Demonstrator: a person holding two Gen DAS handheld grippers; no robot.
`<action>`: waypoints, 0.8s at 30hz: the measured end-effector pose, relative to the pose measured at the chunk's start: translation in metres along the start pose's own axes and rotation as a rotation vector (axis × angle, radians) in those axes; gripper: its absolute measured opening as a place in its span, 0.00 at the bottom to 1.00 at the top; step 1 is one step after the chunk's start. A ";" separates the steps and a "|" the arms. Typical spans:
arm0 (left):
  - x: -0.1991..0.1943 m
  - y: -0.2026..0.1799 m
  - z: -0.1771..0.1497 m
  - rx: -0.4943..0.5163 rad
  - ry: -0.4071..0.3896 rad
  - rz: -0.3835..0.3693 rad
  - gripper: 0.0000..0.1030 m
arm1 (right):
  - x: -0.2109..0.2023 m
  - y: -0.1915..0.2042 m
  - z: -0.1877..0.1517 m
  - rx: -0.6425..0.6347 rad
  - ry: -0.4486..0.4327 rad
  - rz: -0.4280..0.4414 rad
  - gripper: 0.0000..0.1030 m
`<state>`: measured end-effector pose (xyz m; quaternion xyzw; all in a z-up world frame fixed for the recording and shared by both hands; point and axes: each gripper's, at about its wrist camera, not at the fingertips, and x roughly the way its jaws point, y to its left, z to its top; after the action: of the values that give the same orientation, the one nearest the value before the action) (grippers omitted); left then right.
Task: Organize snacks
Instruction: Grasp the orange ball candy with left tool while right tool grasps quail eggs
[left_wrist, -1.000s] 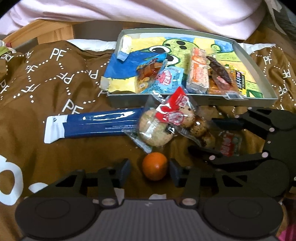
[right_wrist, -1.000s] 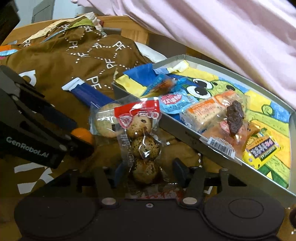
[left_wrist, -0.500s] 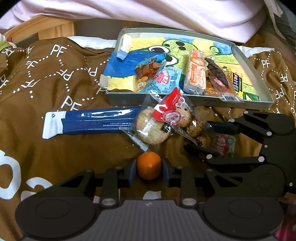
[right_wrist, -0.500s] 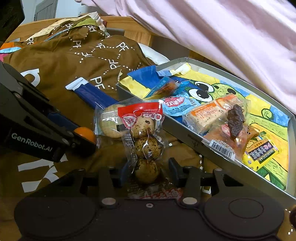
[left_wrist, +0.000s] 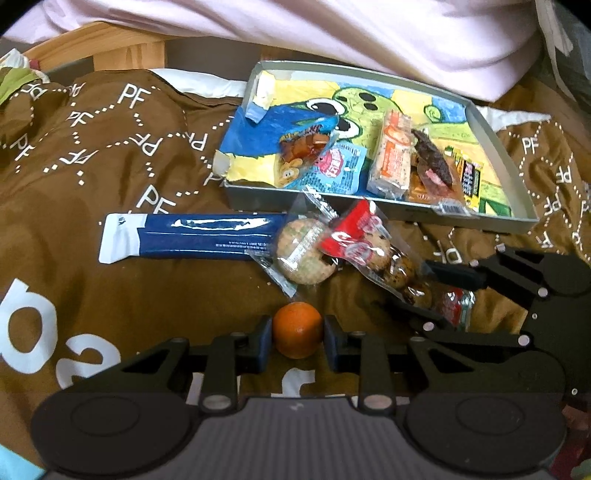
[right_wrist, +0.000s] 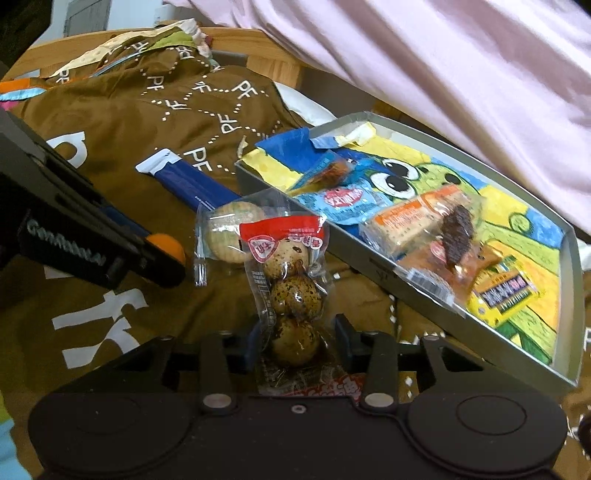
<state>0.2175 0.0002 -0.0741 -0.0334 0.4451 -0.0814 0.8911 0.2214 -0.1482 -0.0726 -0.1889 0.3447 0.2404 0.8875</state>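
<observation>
egg pack (right_wrist: 291, 295) clamped by right gripper (right_wrist: 295, 341); left gripper (left_wrist: 297, 338) pinches orange ball (left_wrist: 297, 334).

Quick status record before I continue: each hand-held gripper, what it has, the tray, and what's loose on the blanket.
left hand-held gripper: closed on small orange ball
right hand-held gripper: around clear pack of speckled eggs, contact unclear
grey metal tray: holds several wrapped snacks
loose on brown blanket: long blue wrapper, round wrapped biscuit
</observation>
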 end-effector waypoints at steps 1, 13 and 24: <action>-0.002 0.001 0.000 -0.005 -0.003 -0.001 0.31 | -0.002 -0.001 0.000 0.009 0.004 -0.006 0.41; -0.032 -0.005 0.003 -0.016 -0.082 -0.032 0.31 | -0.050 -0.010 0.005 0.103 -0.049 -0.068 0.40; -0.062 -0.003 0.011 -0.053 -0.185 -0.054 0.31 | -0.092 -0.025 0.013 0.200 -0.152 -0.098 0.40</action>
<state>0.1895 0.0077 -0.0179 -0.0764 0.3617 -0.0903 0.9247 0.1829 -0.1894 0.0053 -0.0971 0.2891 0.1749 0.9362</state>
